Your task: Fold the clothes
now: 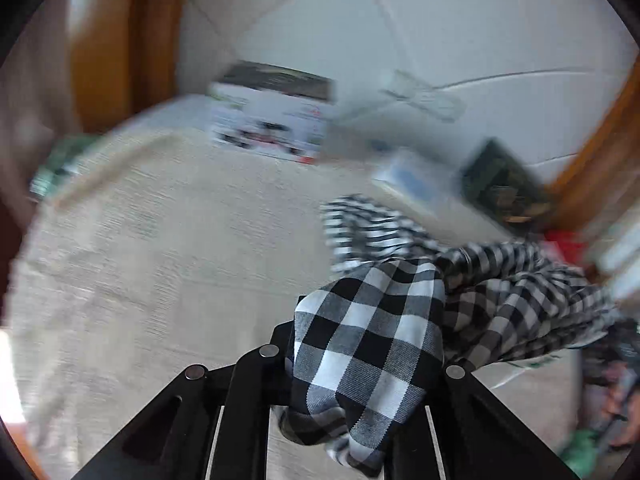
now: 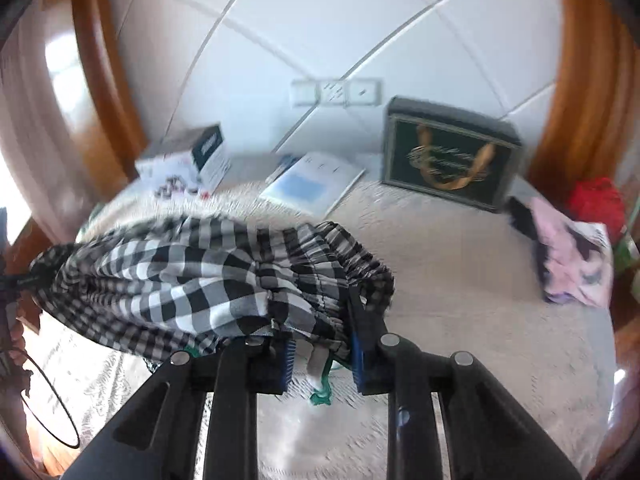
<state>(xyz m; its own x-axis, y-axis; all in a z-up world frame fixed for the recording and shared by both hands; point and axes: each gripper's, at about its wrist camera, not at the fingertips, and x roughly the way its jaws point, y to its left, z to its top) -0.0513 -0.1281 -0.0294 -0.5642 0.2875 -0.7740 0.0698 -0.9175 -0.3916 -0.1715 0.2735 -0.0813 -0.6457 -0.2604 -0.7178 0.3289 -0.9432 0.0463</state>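
A black-and-white checked garment (image 1: 372, 332) hangs bunched between my two grippers above a table with a beige cloth (image 1: 160, 248). My left gripper (image 1: 360, 360) is shut on one end of it; the fabric drapes over and hides the fingertips. In the right wrist view the garment (image 2: 192, 280) stretches away to the left, its gathered waistband at my right gripper (image 2: 320, 344). The blue-padded fingers (image 2: 357, 356) stand a little apart with the waistband fabric bunched between them.
At the back of the table stand a white printed box (image 2: 188, 160), a white booklet with a blue patch (image 2: 312, 184) and a black box with gold lettering (image 2: 448, 160). A folded pink-and-black garment (image 2: 572, 260) and something red (image 2: 596, 200) lie at the right. A tiled wall is behind.
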